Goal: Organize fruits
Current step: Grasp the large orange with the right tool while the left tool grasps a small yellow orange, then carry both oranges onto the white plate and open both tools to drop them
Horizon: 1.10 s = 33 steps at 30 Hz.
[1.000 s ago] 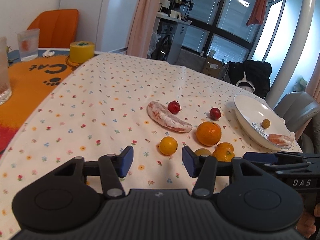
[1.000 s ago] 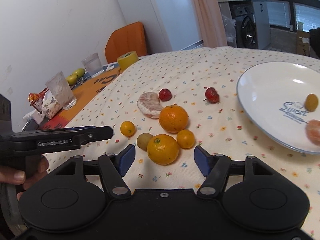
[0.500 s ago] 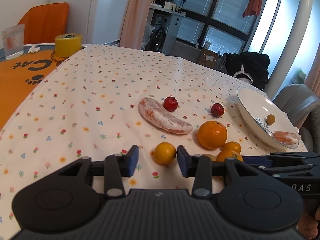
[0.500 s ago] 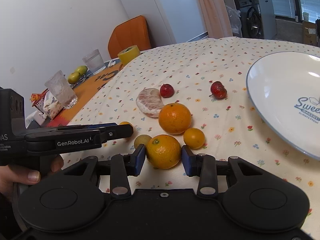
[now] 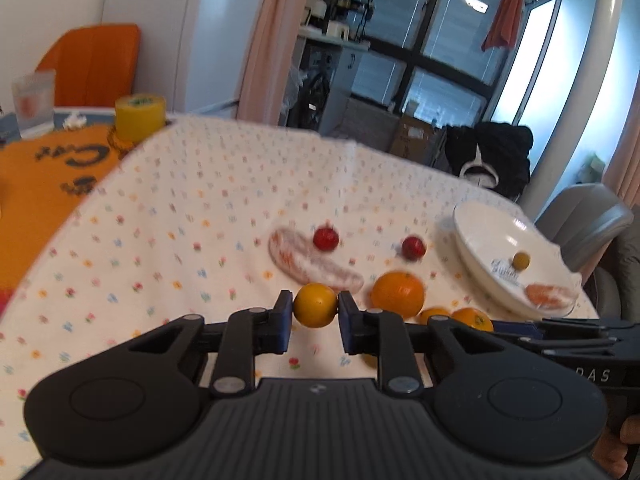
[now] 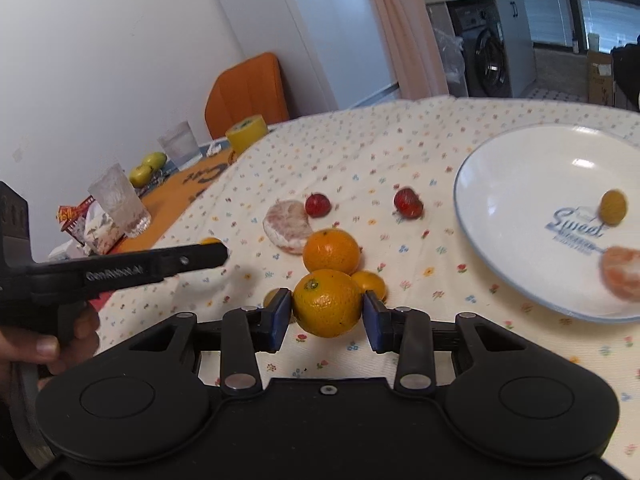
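Observation:
My left gripper [image 5: 315, 314] is shut on a small yellow-orange citrus [image 5: 315, 305], lifted above the flowered cloth. My right gripper [image 6: 327, 316] is shut on a larger orange [image 6: 327, 303], also raised. On the cloth lie a big orange [image 6: 331, 251], a small tangerine [image 6: 370, 283], a greenish fruit [image 6: 271, 297] half hidden behind the right finger, two red fruits [image 6: 318, 205] [image 6: 408, 203] and a peeled pomelo piece [image 6: 287, 226]. The white plate [image 6: 516, 184] on the right holds a small yellow fruit [image 6: 613, 207] and a peeled segment [image 6: 622, 273].
At the left, an orange mat [image 5: 44, 176] carries a yellow tape roll [image 6: 246, 133], two glasses [image 6: 119, 200], green fruits [image 6: 148, 167] and snack packets [image 6: 86, 226]. An orange chair [image 6: 246, 92] stands behind the table, and a grey chair [image 5: 592, 220] is past the plate.
Both grippers closed from open onto their fruits and lifted them: the left on the small yellow-orange citrus, the right on the larger orange.

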Available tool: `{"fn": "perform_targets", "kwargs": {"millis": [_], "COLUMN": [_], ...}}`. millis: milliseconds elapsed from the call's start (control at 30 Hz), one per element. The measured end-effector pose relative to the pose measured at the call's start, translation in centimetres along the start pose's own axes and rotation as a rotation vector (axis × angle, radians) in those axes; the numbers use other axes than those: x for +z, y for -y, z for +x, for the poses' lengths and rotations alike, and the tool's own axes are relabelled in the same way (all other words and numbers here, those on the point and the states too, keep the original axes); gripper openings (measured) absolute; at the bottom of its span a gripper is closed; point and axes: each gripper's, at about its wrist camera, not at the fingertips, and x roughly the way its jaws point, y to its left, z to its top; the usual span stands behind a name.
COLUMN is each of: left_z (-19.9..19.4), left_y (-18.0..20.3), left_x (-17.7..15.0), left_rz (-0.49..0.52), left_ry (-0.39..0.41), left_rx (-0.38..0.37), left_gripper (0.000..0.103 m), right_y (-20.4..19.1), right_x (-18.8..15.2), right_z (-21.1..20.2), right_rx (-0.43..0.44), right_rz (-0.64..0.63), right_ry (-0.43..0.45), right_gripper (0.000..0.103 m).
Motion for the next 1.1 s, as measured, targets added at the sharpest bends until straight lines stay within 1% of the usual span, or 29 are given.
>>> {"fn": "perform_targets", "kwargs": {"millis": [67,233,600,867,1100], "left_z": [-0.9,-2.1,-3.5,-3.6,-2.9], "left_y": [0.4,1.3,3.4,5.3,7.3], "left_x": [0.2,0.4,0.6,0.8,0.9], "left_rz": [0.007,0.015,0.042,0.057,0.080], "left_ry": [0.017,0.026,0.054,0.066,0.059], "left_rx": [0.001,-0.001,-0.018,-0.038,-0.066], "left_gripper": [0.022,0.022,0.022,0.022,0.022], "right_y": [0.1,0.4,2.1,3.9,6.0], "right_x": [0.1,0.3,0.1,-0.1,-0.1], "right_z": [-0.7,-2.5,-5.6,-7.7,-9.1], "right_rx": [-0.002,-0.011,-0.042,-0.073,-0.106], "right_rz": [-0.002,0.004,0.027,0.045,0.077], "right_ry": [0.014,0.045,0.100,0.137,0.167], "right_gripper": [0.037,0.037,0.037,0.037,0.037]}}
